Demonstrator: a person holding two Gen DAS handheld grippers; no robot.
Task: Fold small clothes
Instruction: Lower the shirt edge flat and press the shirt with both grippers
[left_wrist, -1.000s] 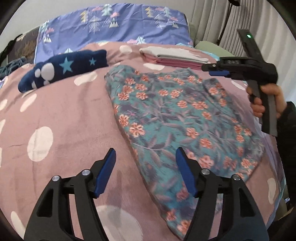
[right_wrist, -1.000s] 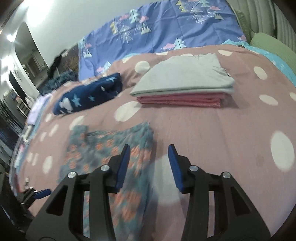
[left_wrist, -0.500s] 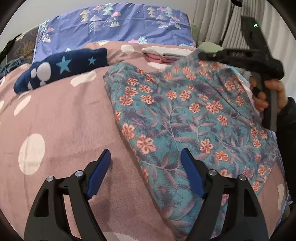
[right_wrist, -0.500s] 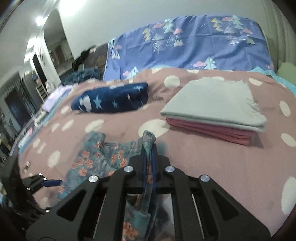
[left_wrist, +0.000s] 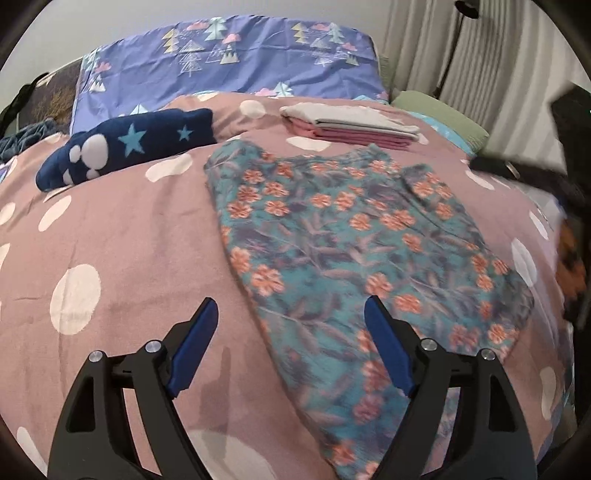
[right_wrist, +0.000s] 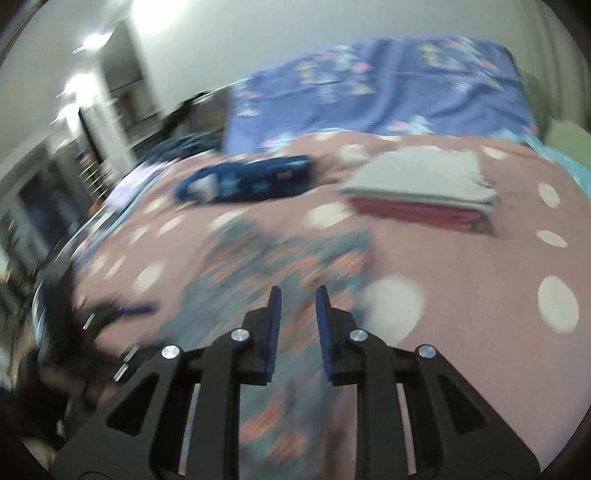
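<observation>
A teal garment with orange flowers (left_wrist: 351, 240) lies flat on the pink dotted bed cover (left_wrist: 110, 240). My left gripper (left_wrist: 291, 306) hovers open over the garment's near left edge, with nothing between its blue pads. In the blurred right wrist view the same garment (right_wrist: 288, 258) lies below and ahead of my right gripper (right_wrist: 298, 295). Its jaws are opening, stand a small gap apart, and hold nothing. The right gripper (left_wrist: 487, 164) shows as a black blur at the right edge of the left wrist view, beside the garment's far right corner.
A folded stack, grey over pink (left_wrist: 351, 125) (right_wrist: 421, 184), sits behind the garment. A navy cloth with stars (left_wrist: 129, 147) (right_wrist: 243, 181) lies at the back left. A purple pillow (left_wrist: 229, 55) and curtains (left_wrist: 461, 55) close the far side.
The right gripper had shut on the garment's far corner and raised it; it has since let go and drawn away, and the garment lies flat. The left jaws stand slightly wider.
</observation>
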